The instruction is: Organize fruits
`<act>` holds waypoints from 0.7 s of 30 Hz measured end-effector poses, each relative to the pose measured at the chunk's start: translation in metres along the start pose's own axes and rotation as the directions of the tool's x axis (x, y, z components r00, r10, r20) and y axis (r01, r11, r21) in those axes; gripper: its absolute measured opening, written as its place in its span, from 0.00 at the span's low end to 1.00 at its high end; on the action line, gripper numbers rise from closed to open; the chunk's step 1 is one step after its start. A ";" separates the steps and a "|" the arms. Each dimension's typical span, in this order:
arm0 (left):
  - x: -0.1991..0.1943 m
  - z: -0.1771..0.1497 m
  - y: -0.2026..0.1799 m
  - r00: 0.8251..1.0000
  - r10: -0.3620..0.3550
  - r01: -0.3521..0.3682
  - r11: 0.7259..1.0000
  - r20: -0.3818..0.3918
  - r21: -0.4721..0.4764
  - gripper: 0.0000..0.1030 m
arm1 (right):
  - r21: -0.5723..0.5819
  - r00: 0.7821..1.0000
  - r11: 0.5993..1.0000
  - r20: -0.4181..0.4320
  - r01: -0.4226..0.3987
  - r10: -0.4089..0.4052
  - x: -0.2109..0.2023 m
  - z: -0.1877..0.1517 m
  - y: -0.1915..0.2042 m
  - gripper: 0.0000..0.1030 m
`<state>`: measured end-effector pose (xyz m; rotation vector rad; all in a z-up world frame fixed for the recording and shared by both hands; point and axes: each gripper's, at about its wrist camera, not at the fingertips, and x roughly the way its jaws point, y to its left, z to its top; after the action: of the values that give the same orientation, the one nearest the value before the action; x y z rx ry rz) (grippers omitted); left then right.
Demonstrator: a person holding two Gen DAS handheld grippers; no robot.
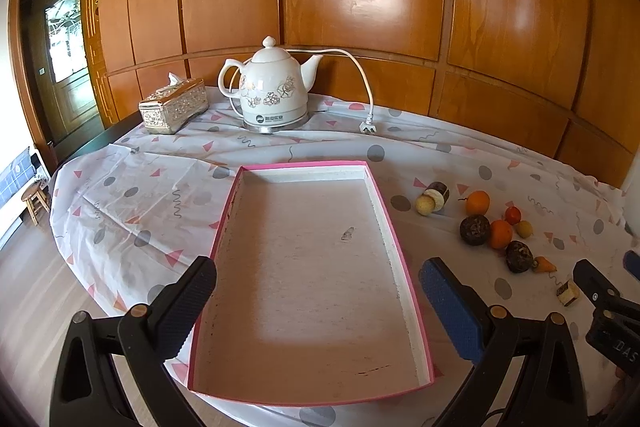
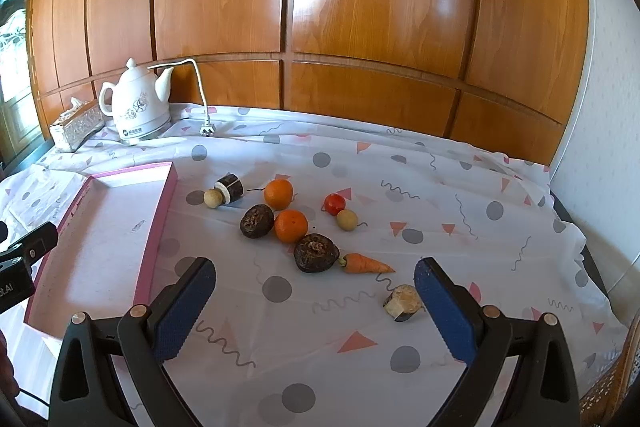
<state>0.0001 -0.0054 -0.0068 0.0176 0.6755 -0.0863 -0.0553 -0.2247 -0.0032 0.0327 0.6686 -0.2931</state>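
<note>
Hovering with both grippers — left gripper (image 1: pixel 318 301) and right gripper (image 2: pixel 314 301) — spread wide and empty, starting collection: reaching for scattered fruits (image 2: pixel 291 225) right of the bare pink tray (image 1: pixel 400 239).

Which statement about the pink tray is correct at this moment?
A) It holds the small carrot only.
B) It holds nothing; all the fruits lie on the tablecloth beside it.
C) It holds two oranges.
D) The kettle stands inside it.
B: the pink tray shows only its bare floor, while the oranges, the carrot and the other pieces lie on the tablecloth to its right, and the kettle stands behind it.
</note>
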 end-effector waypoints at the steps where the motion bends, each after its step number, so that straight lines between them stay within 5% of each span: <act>1: 0.000 0.000 -0.001 1.000 -0.001 0.001 1.000 -0.001 0.000 1.00 | 0.000 1.000 1.000 -0.001 0.000 0.000 0.001 0.000 0.000 0.98; 21: 0.007 -0.003 -0.011 0.999 -0.046 0.046 0.999 -0.029 0.027 1.00 | 0.032 0.999 0.999 -0.043 -0.011 0.012 0.015 -0.006 -0.016 0.98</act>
<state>0.0030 -0.0172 -0.0134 0.0301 0.7031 -0.1399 -0.0521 -0.2437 -0.0159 0.0730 0.7060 -0.2926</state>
